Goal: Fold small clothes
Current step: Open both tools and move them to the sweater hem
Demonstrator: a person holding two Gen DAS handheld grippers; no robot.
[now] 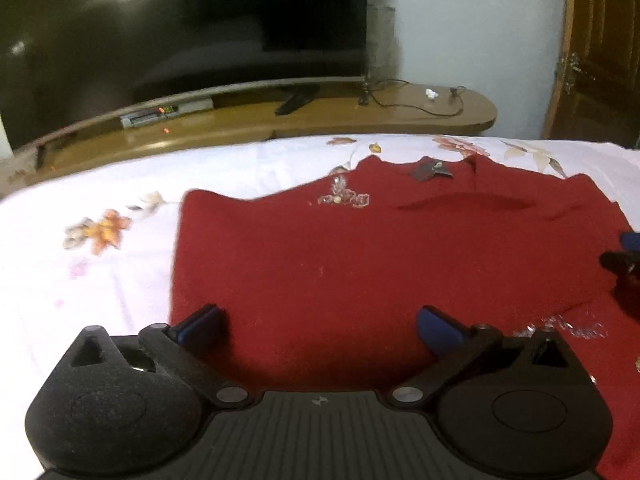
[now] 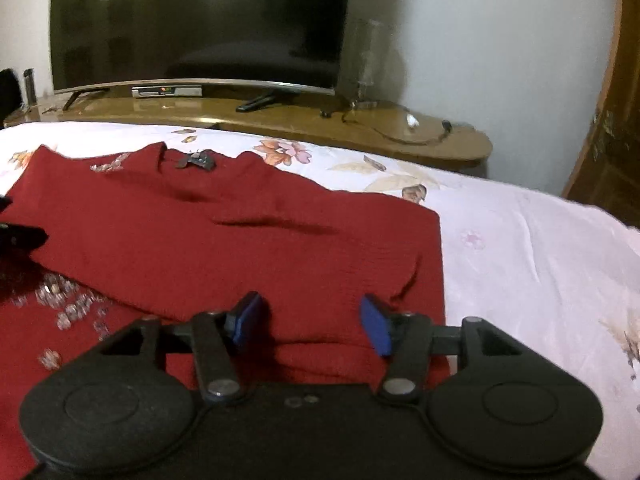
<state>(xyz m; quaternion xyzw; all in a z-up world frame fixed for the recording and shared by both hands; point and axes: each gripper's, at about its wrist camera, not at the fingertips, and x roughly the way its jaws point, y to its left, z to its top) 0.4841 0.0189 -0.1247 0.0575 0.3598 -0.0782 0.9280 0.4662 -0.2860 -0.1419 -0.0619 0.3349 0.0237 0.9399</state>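
A bed under a white floral sheet [image 1: 120, 264] filled the near part of both views, and beyond its far edge a curved wooden stand [image 2: 304, 120] carried a large dark television [image 2: 200, 24] against a pale wall, with a wooden door [image 1: 600, 48] at the far right. A dark red garment [image 1: 360, 256] lay spread flat on the sheet, its neckline toward the far side with a small dark label [image 2: 196, 161] at the collar, and a folded layer of it lay across the middle, its edge running diagonally in the right wrist view. Clear beaded decoration [image 2: 64, 300] showed on the lower layer at the left of that view, and a smaller beaded motif [image 1: 344, 196] sat near the garment's far left corner. The left gripper [image 1: 320, 320] hovered over the near part of the garment with its blue pads [image 1: 200, 320] spread wide apart, holding nothing. The right gripper [image 2: 312, 320] stood over the garment's near right part, its jaws partly parted with red cloth showing in the gap, the pads not pressing on it. A small set-top box [image 2: 167, 91] sat under the television, and a thin cable [image 1: 424, 106] trailed across the stand's right end.
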